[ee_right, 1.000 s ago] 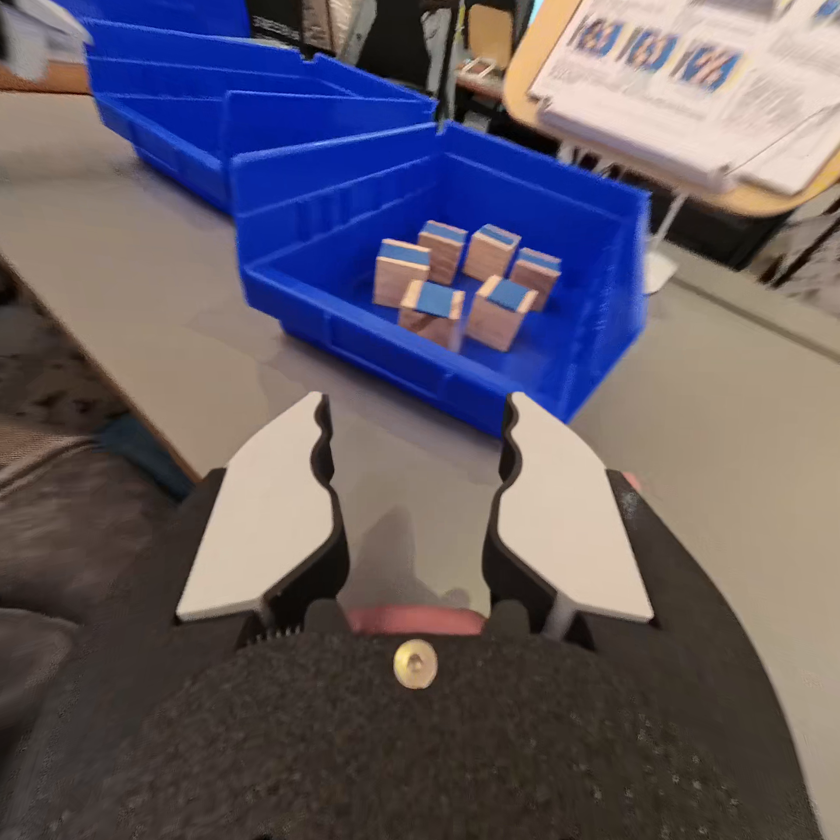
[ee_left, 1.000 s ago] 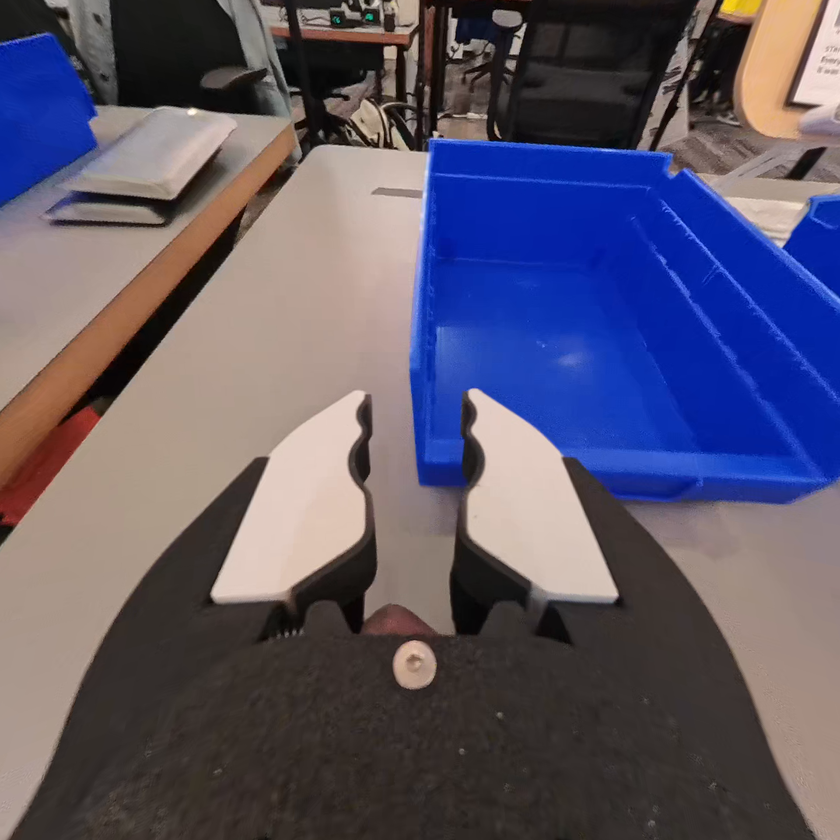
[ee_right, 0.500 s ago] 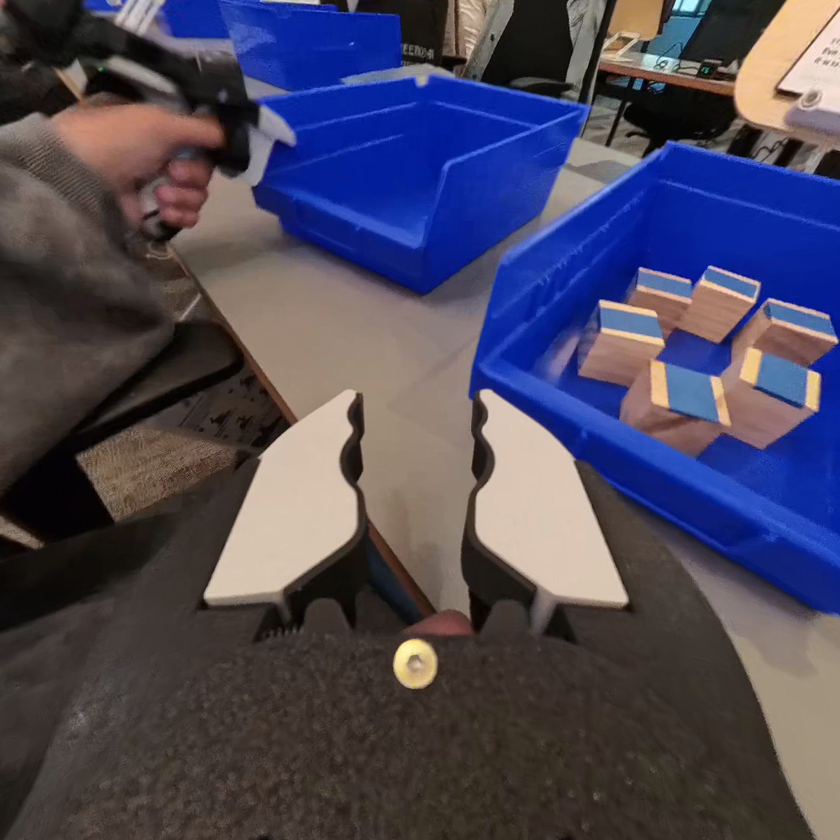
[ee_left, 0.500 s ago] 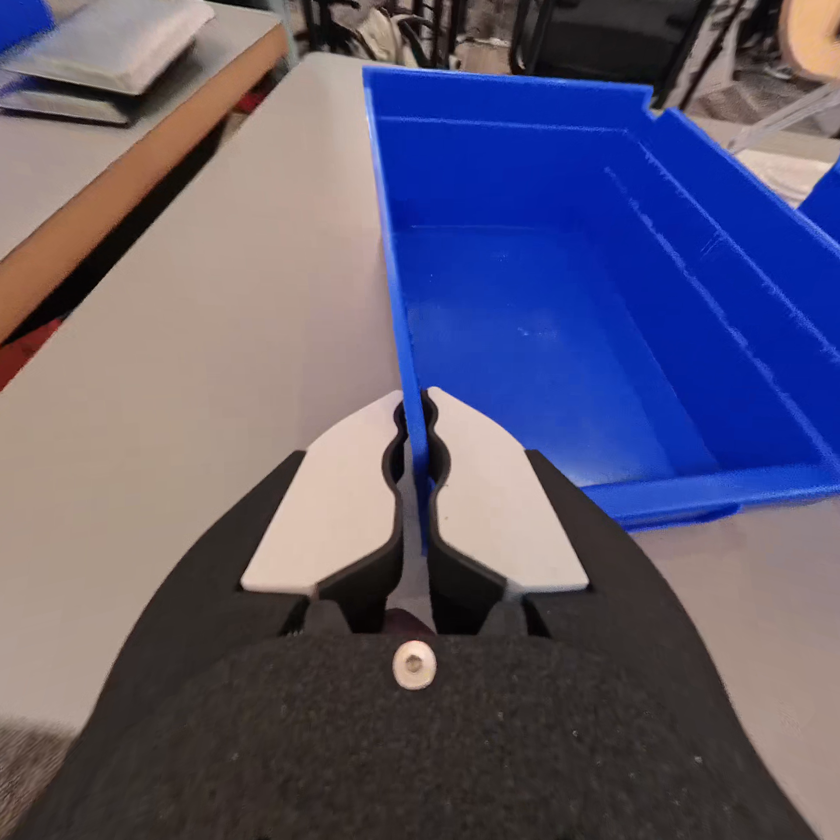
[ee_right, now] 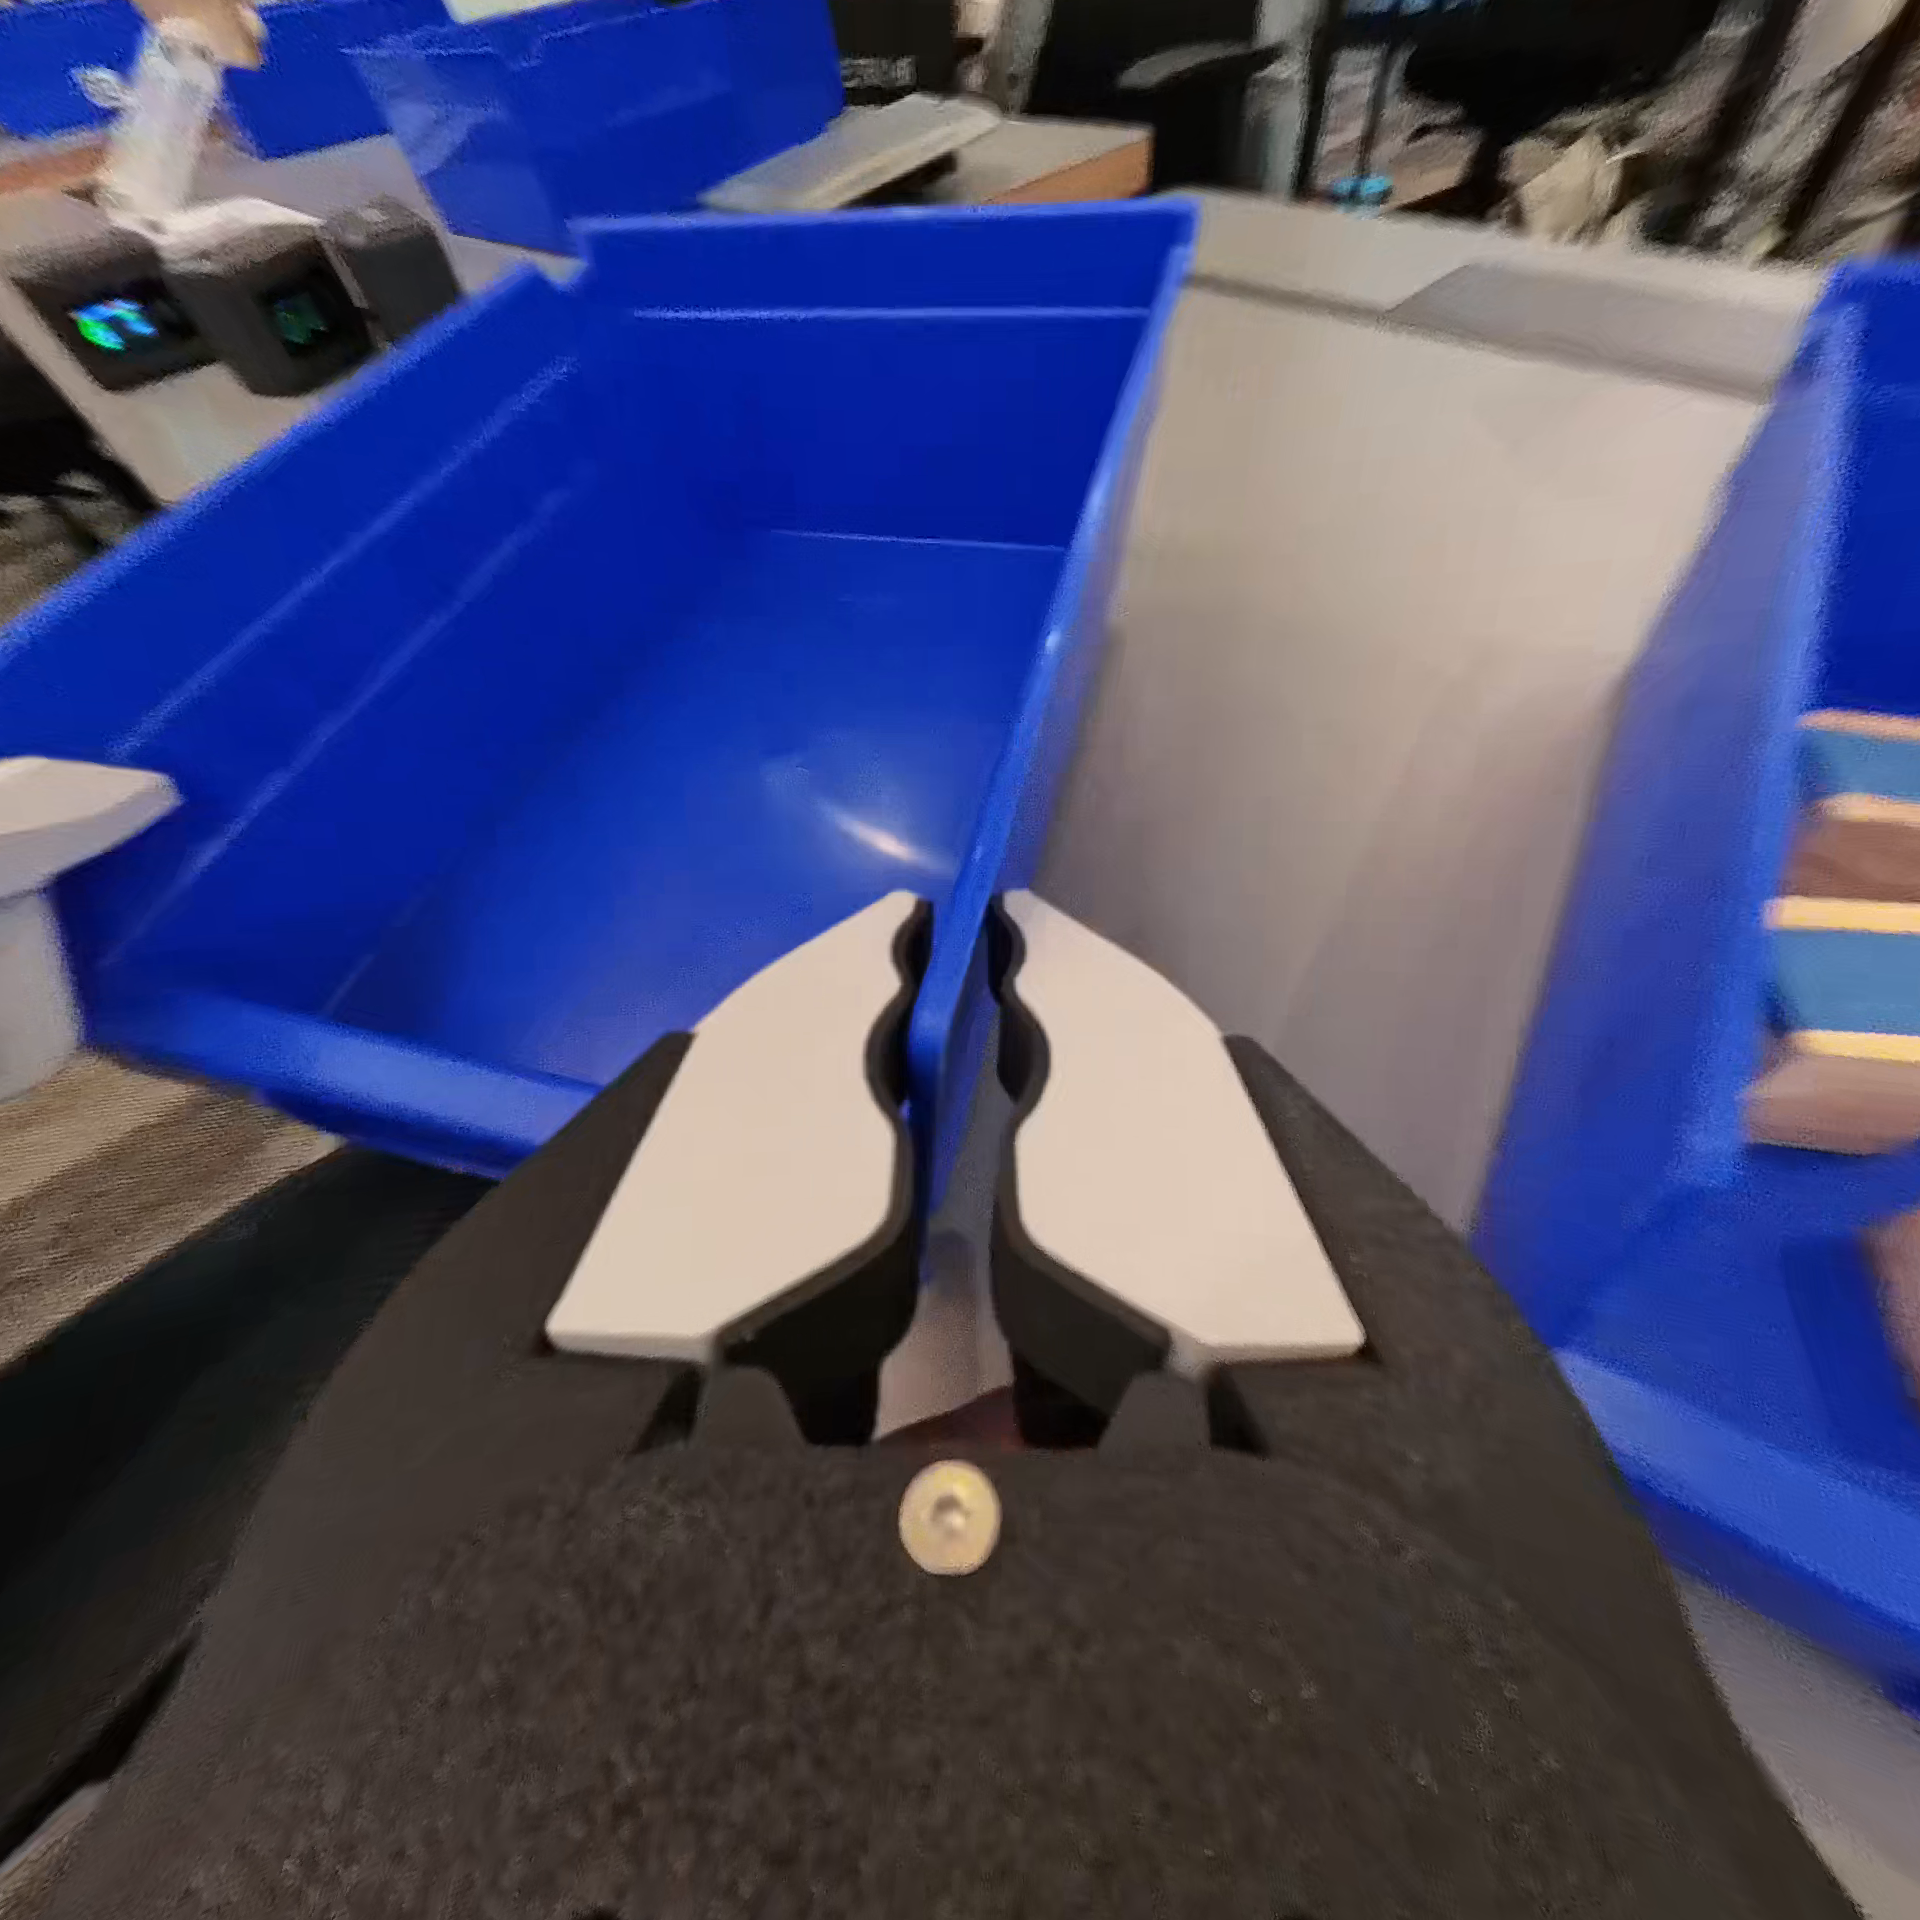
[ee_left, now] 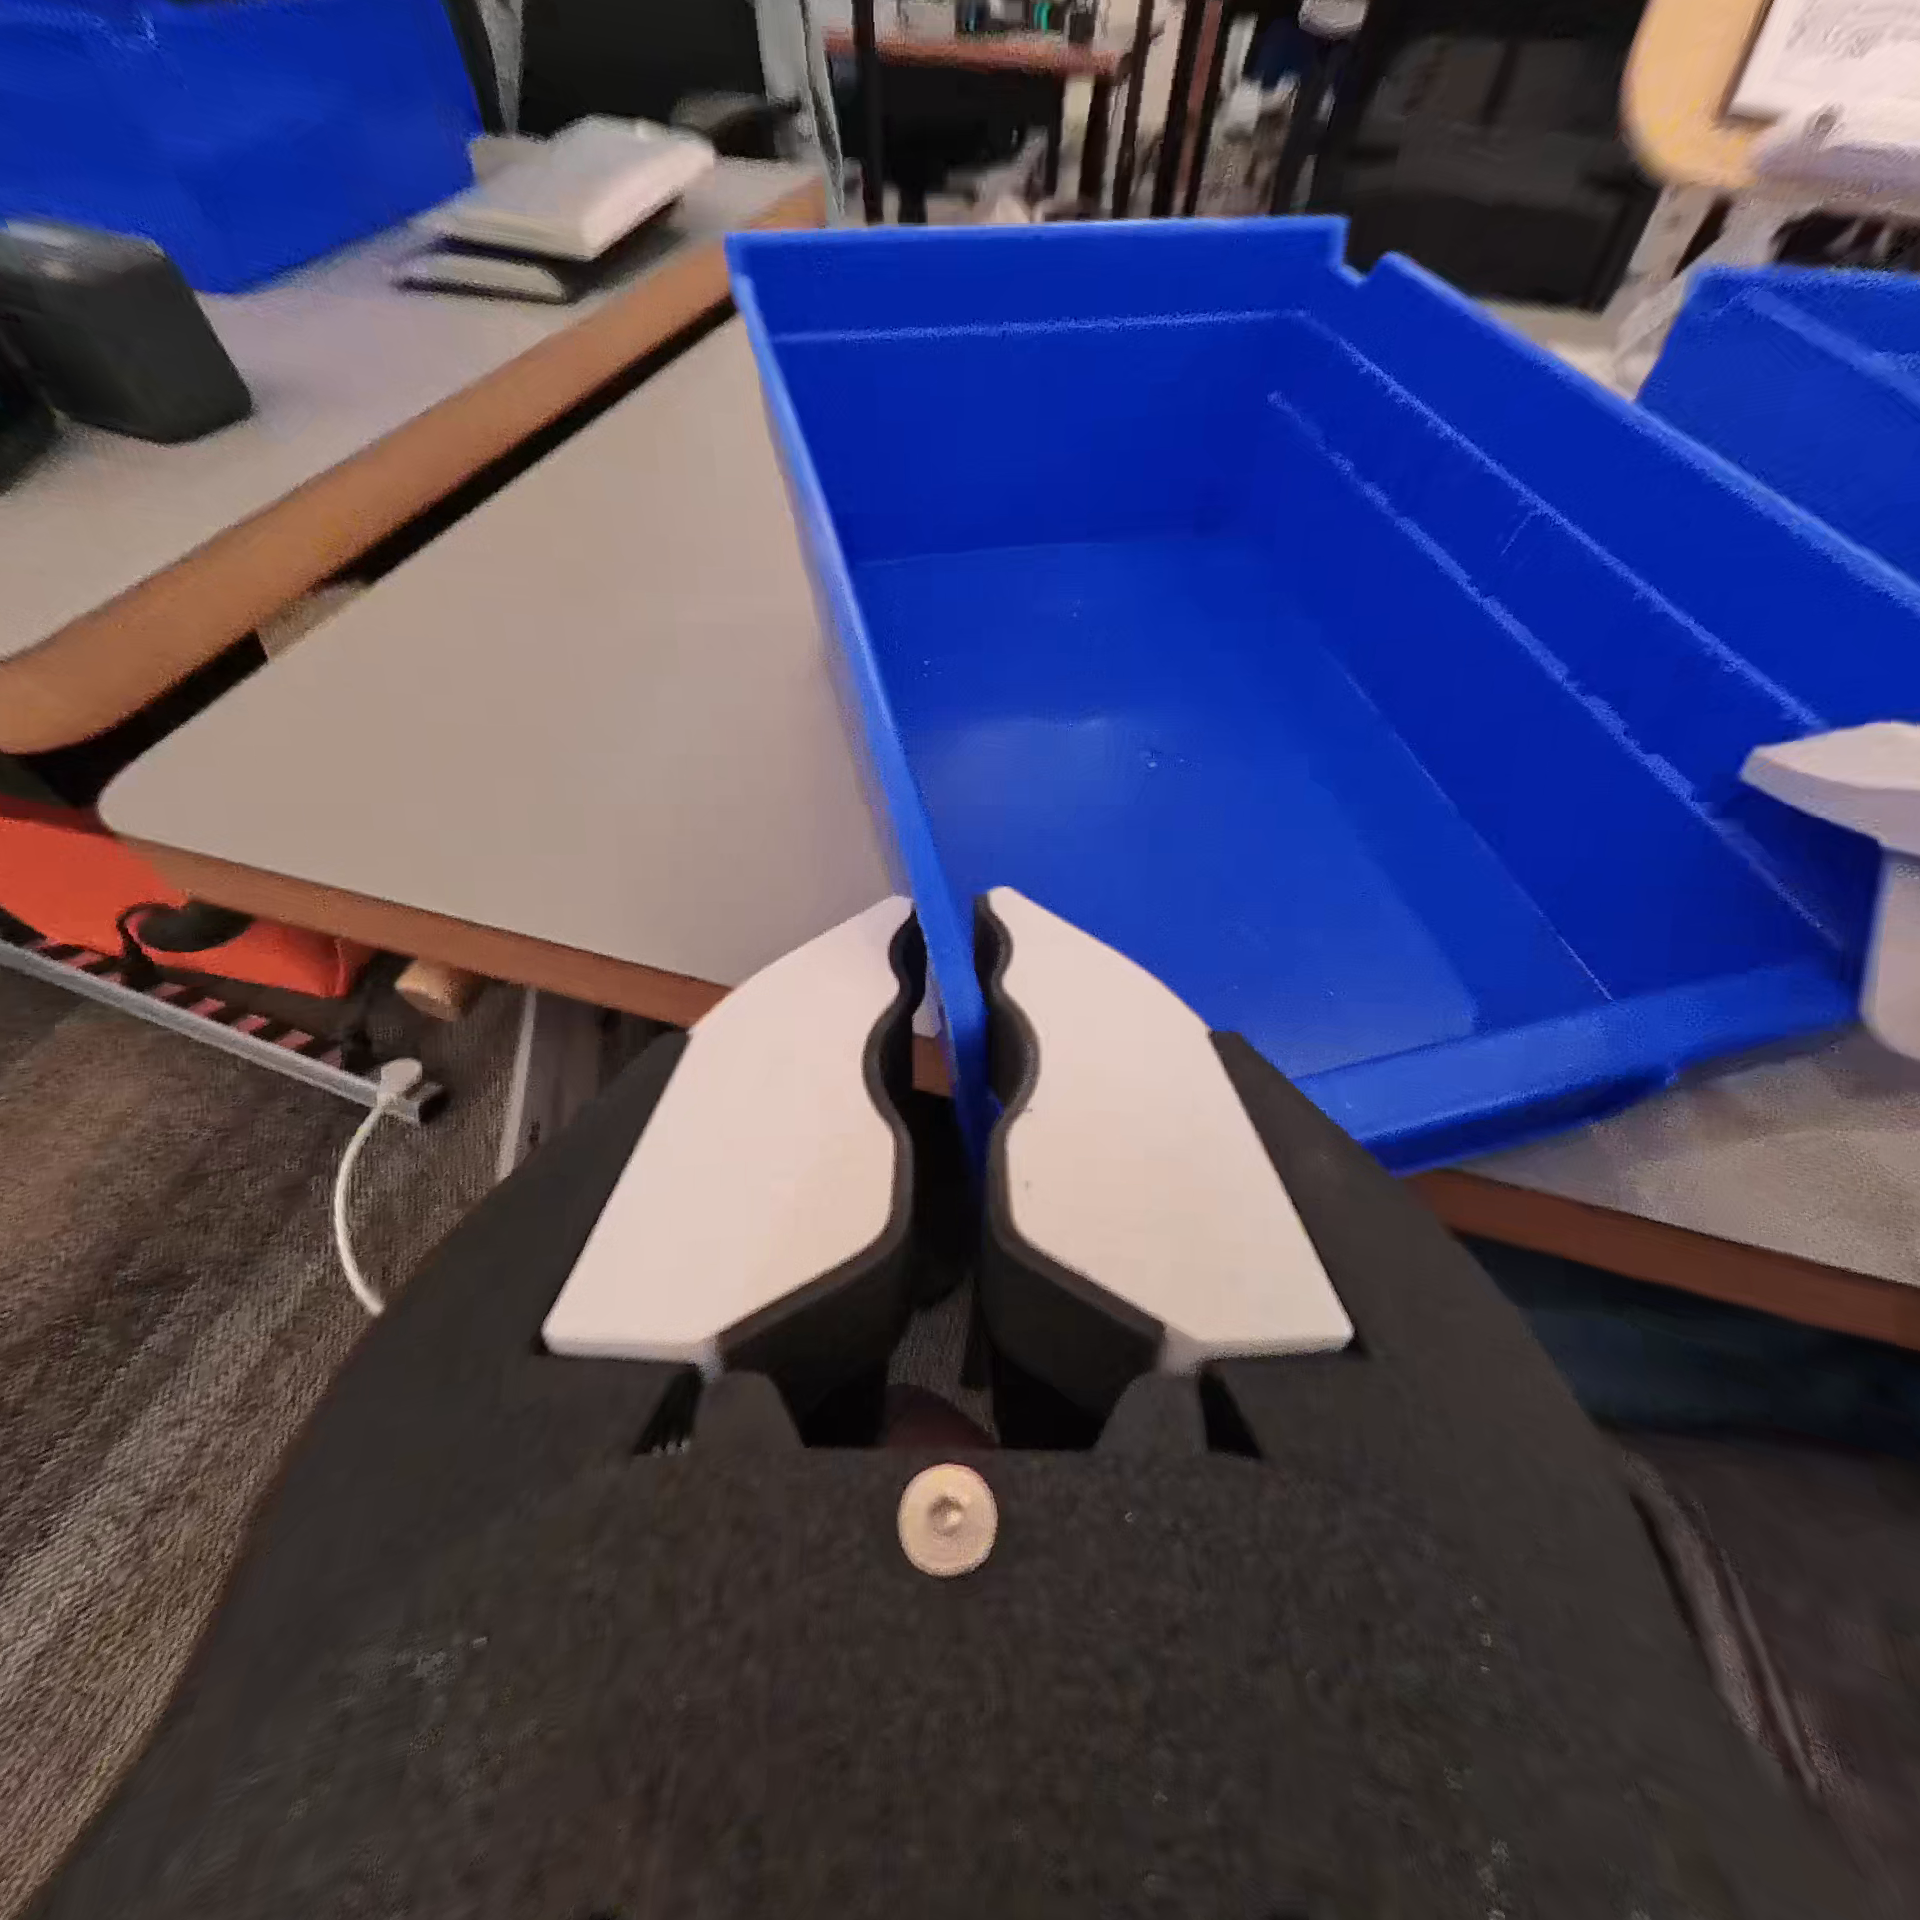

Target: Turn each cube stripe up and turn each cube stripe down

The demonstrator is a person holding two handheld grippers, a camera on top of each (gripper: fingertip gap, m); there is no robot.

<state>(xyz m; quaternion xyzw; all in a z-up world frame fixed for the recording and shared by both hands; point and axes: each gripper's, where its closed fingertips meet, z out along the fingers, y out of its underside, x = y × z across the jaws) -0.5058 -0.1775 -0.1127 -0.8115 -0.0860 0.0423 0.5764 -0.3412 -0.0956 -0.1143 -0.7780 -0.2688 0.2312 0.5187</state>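
Observation:
An empty blue bin (ee_left: 1039,436) stands on the grey table (ee_left: 540,727), its near end at the table's front edge. My left gripper (ee_left: 951,925) is shut on the bin's left wall. My right gripper (ee_right: 961,914) is shut on the same bin's (ee_right: 831,416) right wall. Each gripper's white finger shows at the other view's edge, the right one (ee_left: 1849,790) and the left one (ee_right: 62,821). A second blue bin (ee_right: 1662,935) to the right holds wooden cubes with blue stripes (ee_right: 1860,966), blurred and partly cut off.
A neighbouring desk on the left carries a black device (ee_left: 114,332) and stacked grey flat items (ee_left: 571,208). More blue bins (ee_right: 623,94) stand behind. An orange object (ee_left: 104,894) and a white cable lie on the carpet below the table edge.
My left gripper closed on the empty bin's left wall. My right gripper swung away from the cube bin and closed on the empty bin's right wall. The bin now sits nearer the front edge.

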